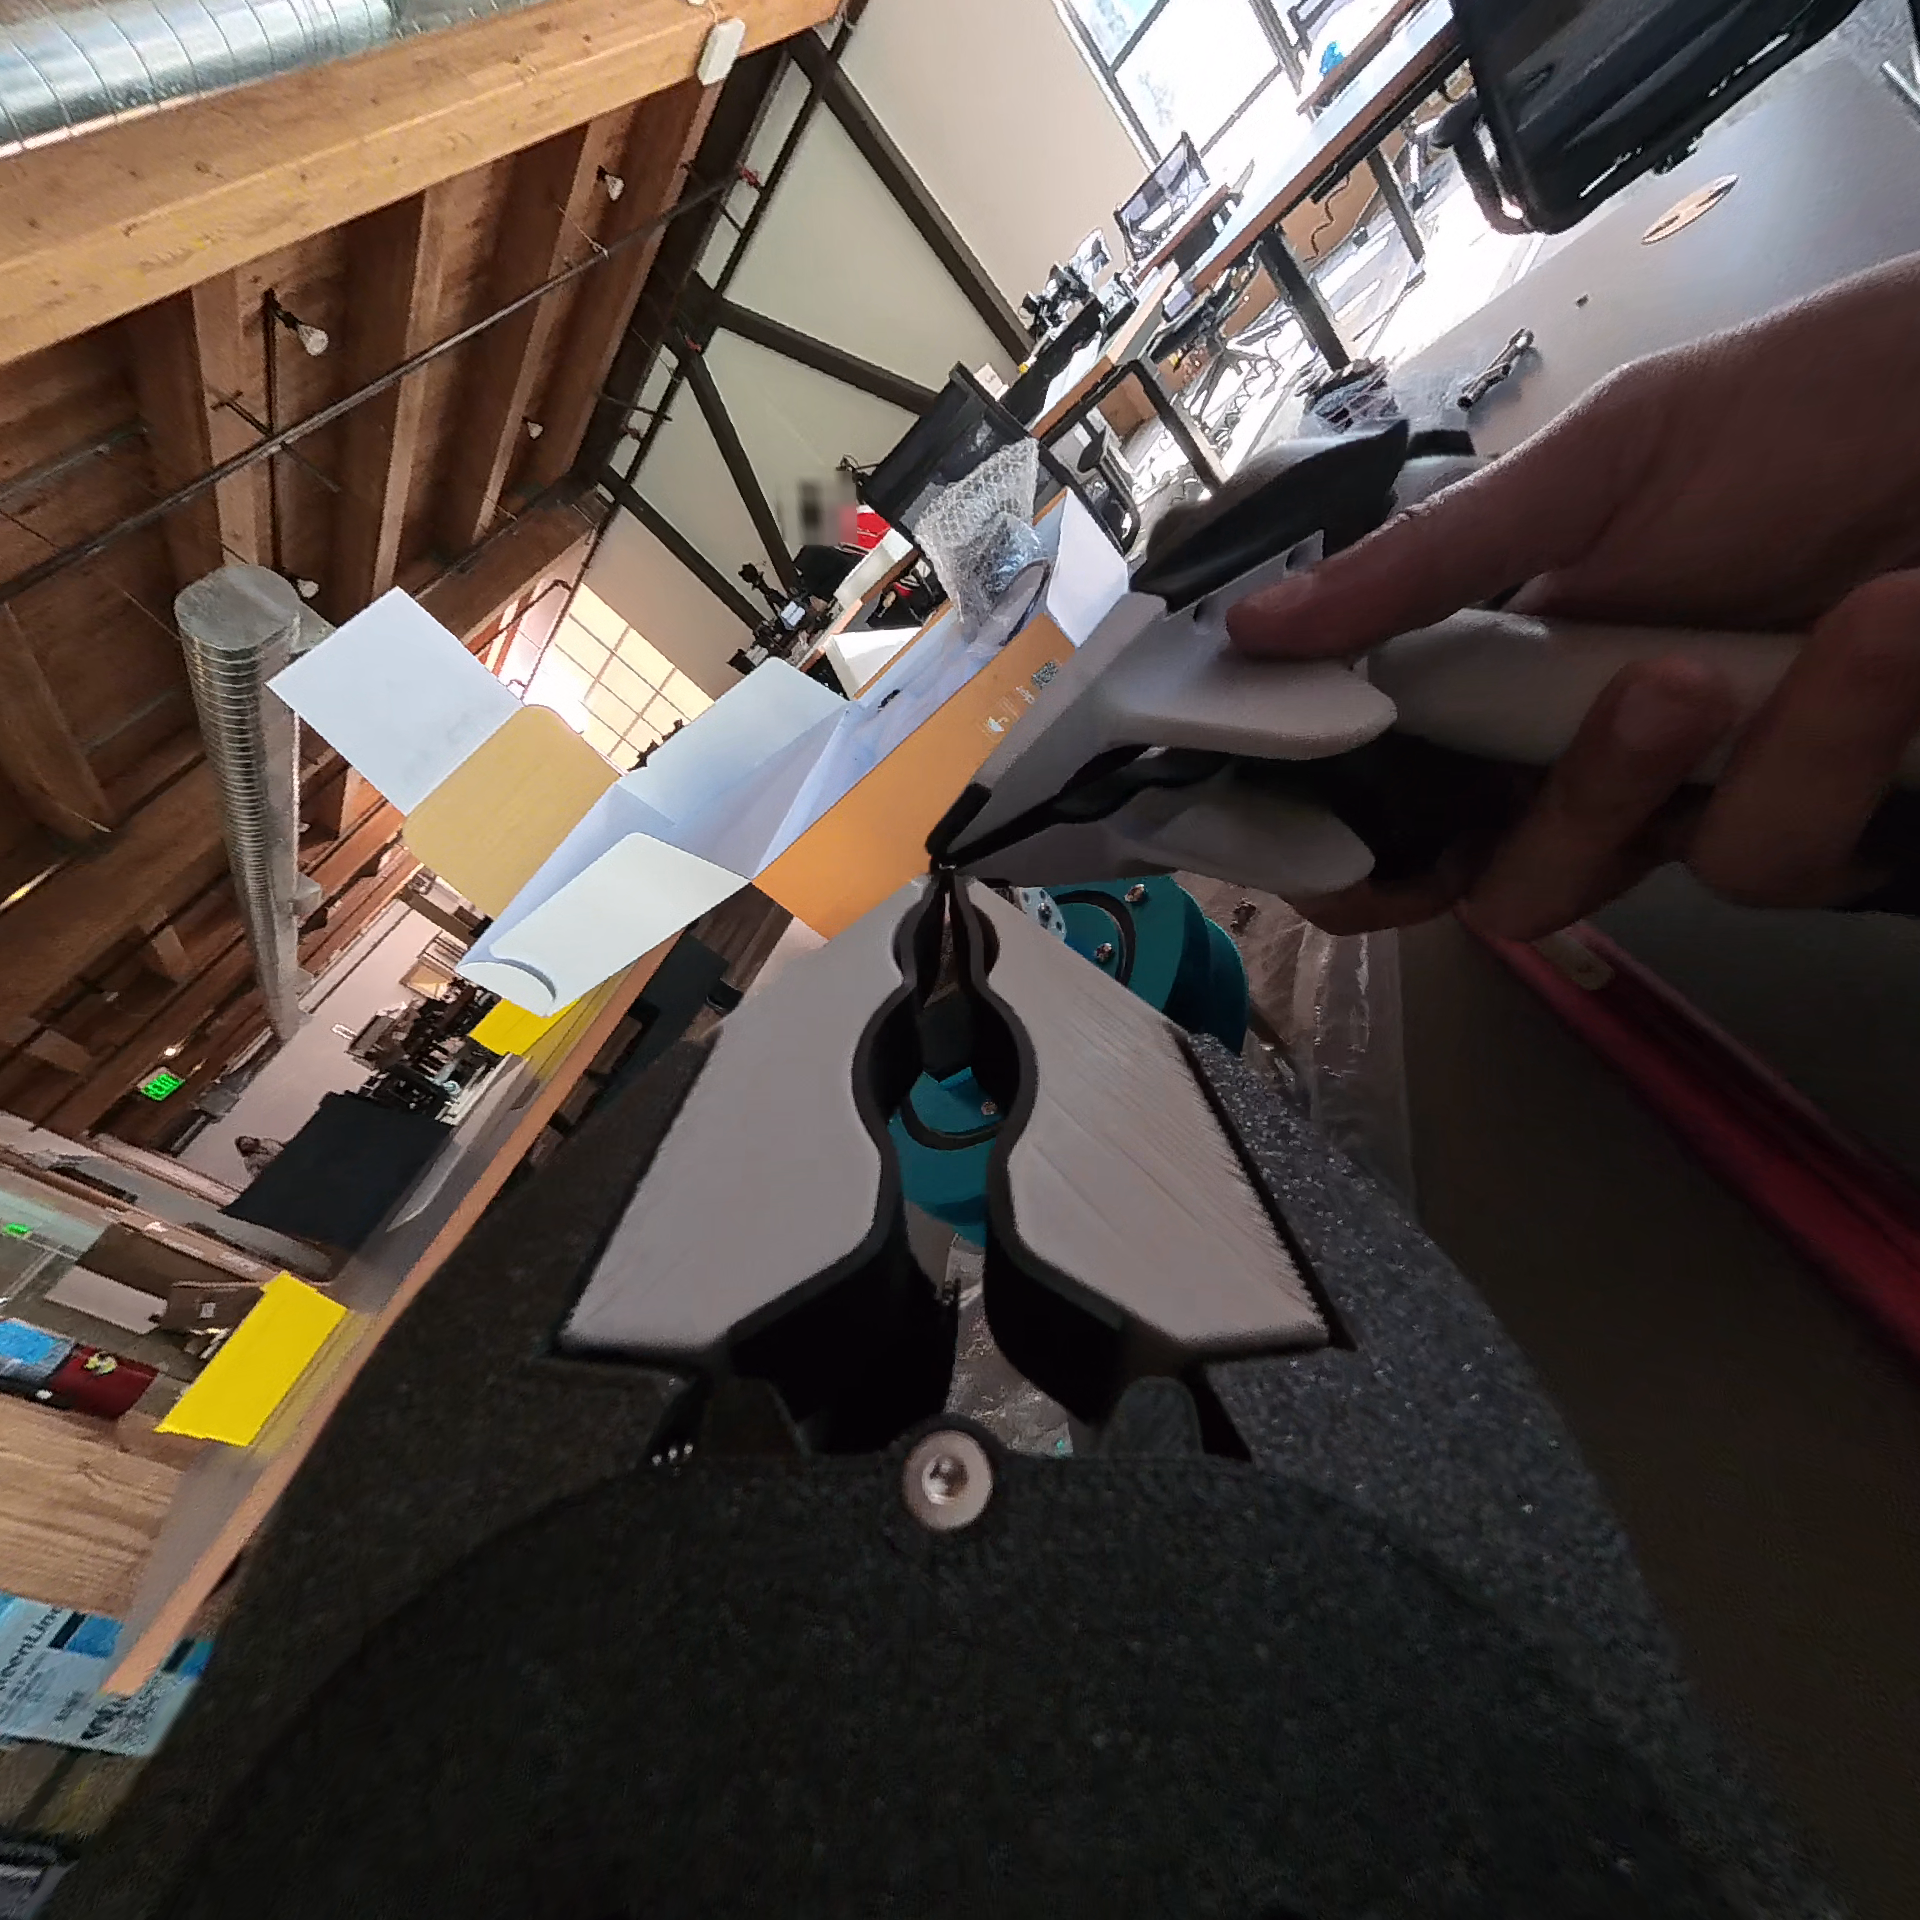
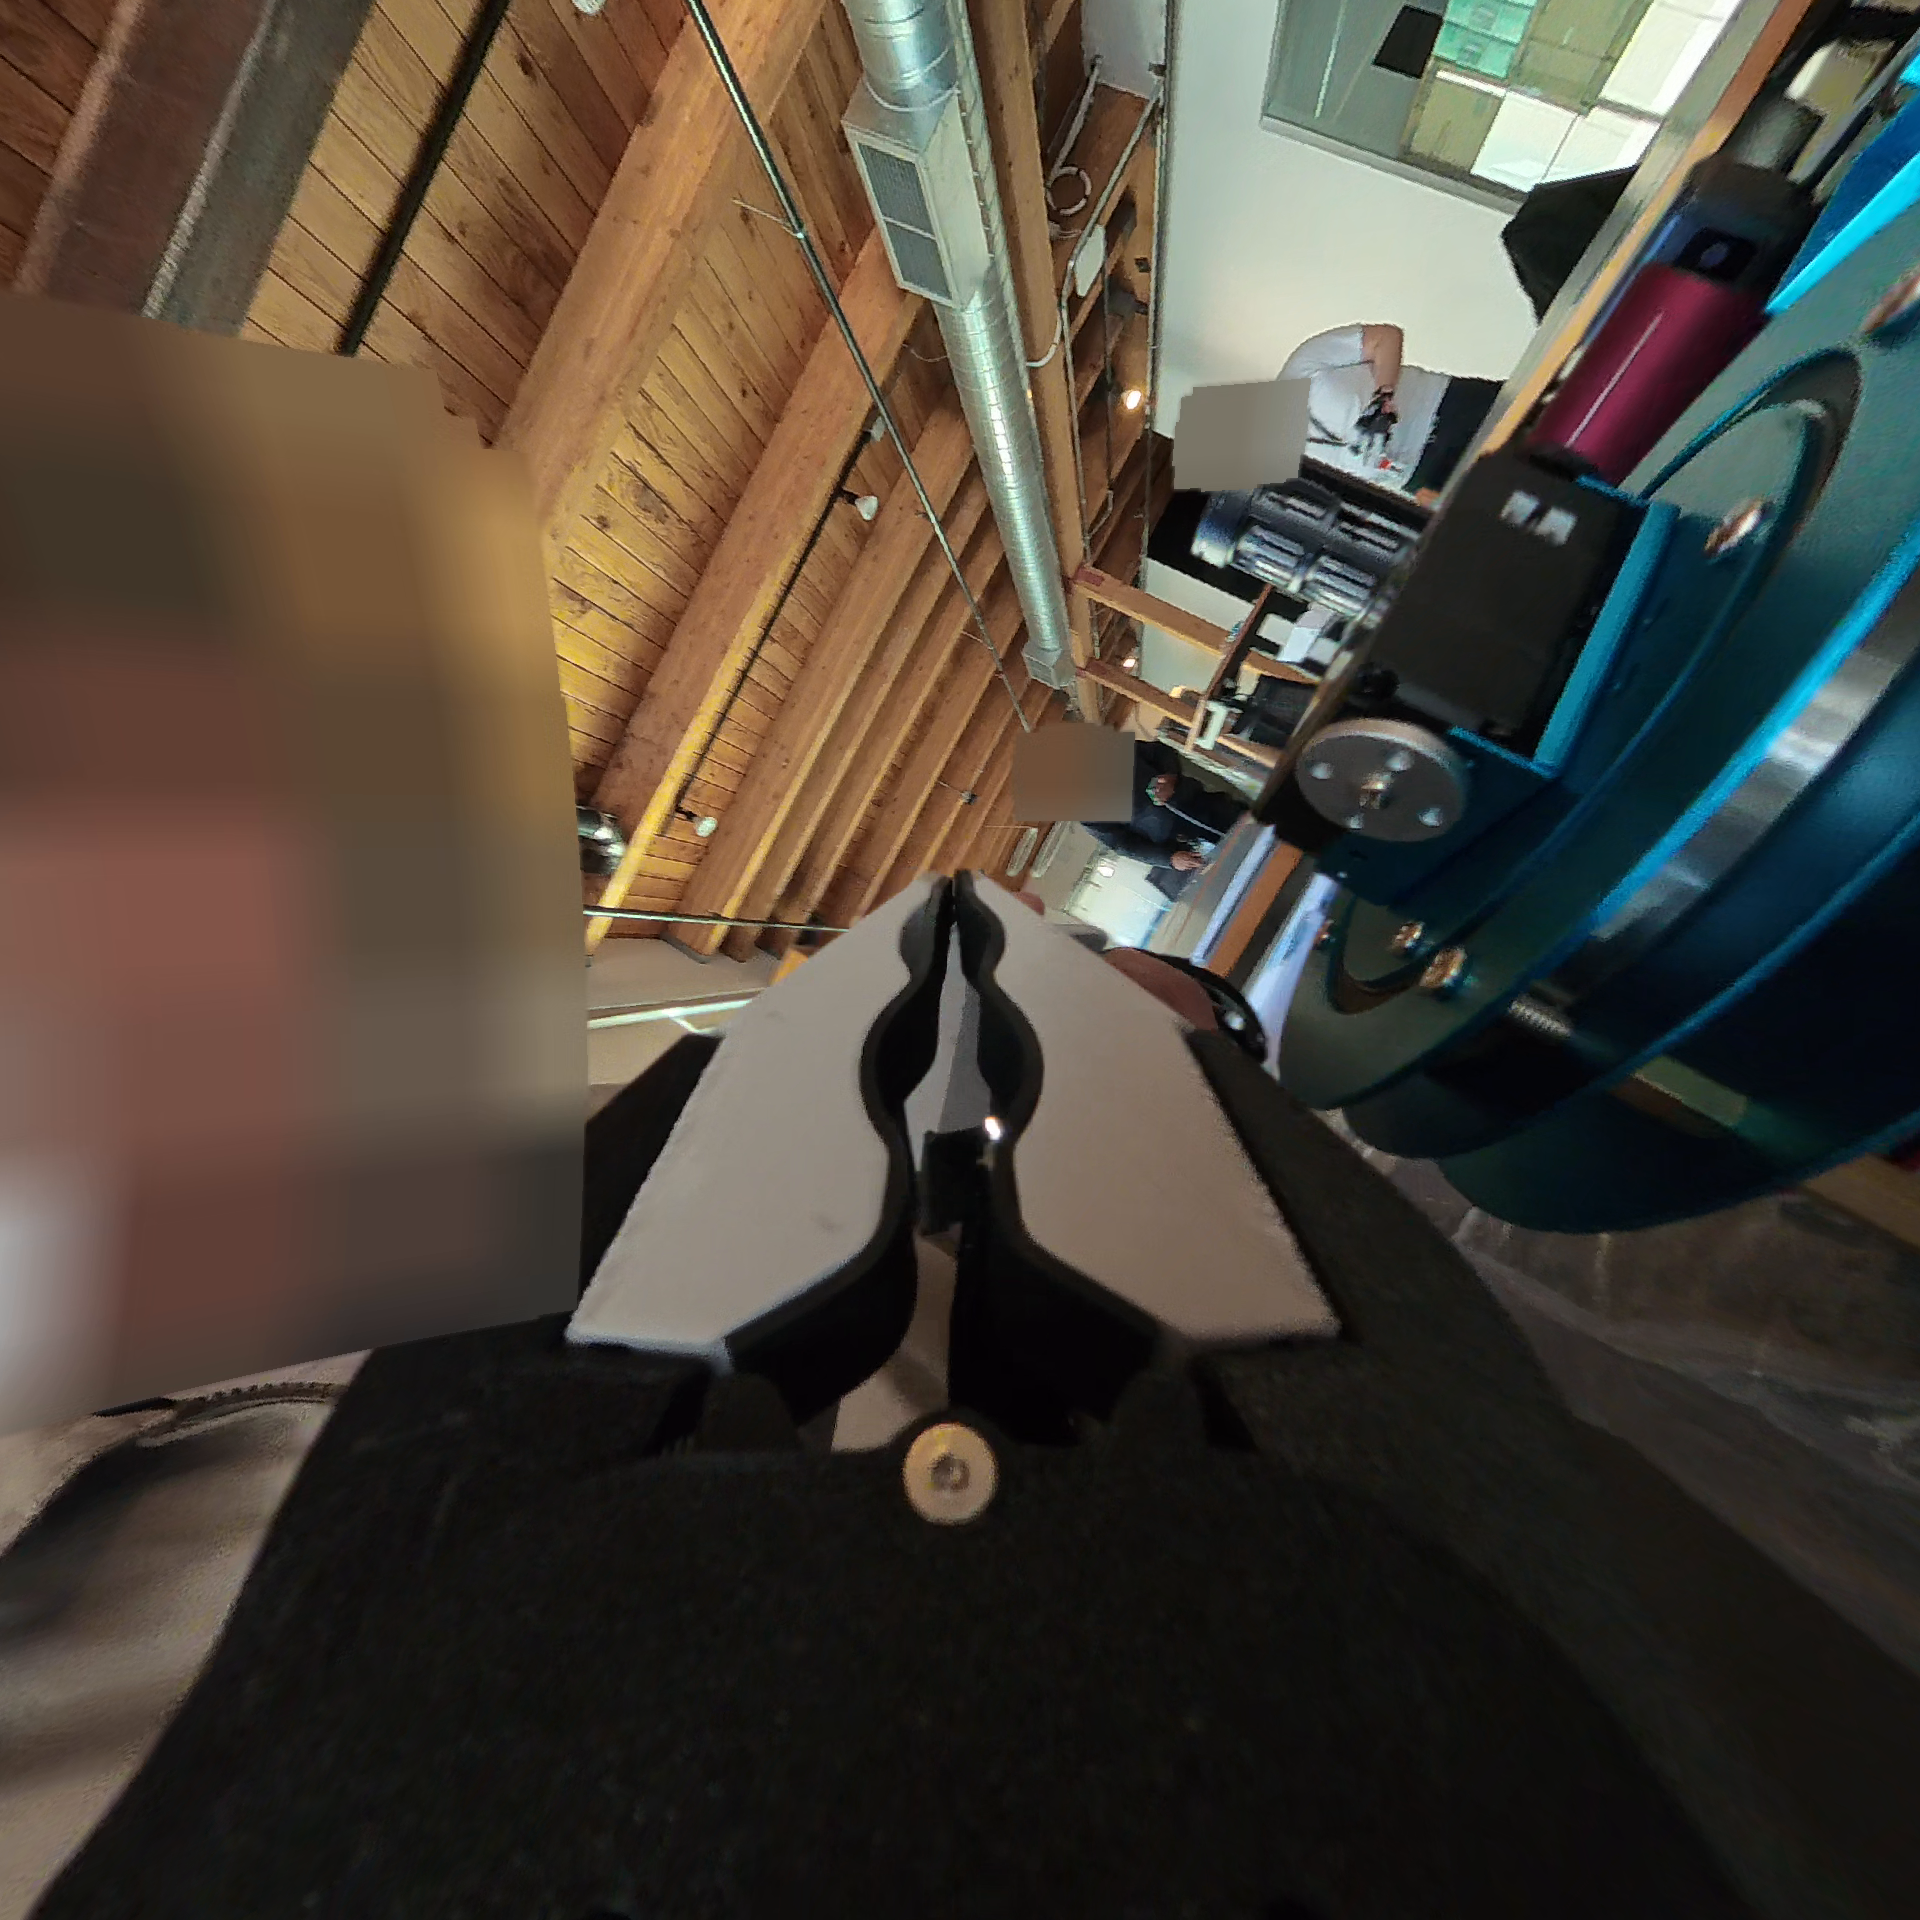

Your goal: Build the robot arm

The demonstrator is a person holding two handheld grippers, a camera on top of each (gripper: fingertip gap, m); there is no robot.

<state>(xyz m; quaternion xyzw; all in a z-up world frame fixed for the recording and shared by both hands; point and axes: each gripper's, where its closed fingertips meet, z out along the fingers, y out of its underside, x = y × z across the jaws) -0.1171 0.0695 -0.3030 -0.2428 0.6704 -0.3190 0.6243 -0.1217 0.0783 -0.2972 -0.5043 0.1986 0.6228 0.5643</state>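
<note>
My left gripper is shut, with a thin black strip showing in the gap between its jaws. Its tip meets the tip of my right gripper, which a hand holds and brings in from the right. In the right wrist view my right gripper is also shut, and a small black piece with a shiny glint sits in the hollow between its fingers. I cannot tell what the strip is. A teal machine with round discs stands close on the right and also shows behind my left fingers.
An open orange and white cardboard box with raised flaps stands beyond the gripper tips, with a bubble-wrapped roll above it. A red bar runs along the right. A black case sits at top right. People stand far off. Only a small space, under 4 cm, lies between the two pairs of fingers.
</note>
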